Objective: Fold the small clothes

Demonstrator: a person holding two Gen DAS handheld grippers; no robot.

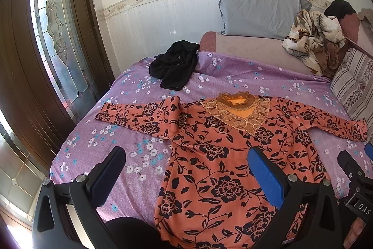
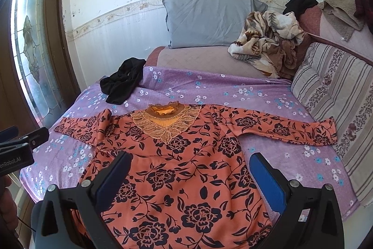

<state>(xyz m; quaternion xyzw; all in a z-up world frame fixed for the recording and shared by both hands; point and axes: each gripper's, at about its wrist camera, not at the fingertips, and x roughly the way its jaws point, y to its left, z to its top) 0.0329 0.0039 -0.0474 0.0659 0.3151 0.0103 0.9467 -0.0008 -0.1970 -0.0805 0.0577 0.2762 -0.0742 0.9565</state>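
You've got 1 orange floral top [image 1: 223, 169] spread flat on the bed [image 1: 130, 155], both sleeves out, collar twd the wall. 1 black garment [image 1: 174, 67] bunched near the far-left corner, well apart. 1 grey pillow [image 1: 258, 11], 1 crumpled blanket [image 1: 314, 39]. Your left tool [image 1: 186, 169] & right tool [image 2: 191, 174] both hover above the top's lower half, fingers spread wide, holding nothing.

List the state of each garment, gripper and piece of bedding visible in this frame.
Orange floral top: spread flat, face up, sleeves out, unfolded.
Black garment: crumpled, unfolded, beyond the top.
Left gripper: open, fingers empty, above the top's hem.
Right gripper: open, empty.
Patterned blanket: bunched up.
Grey pillow: propped against the wall.
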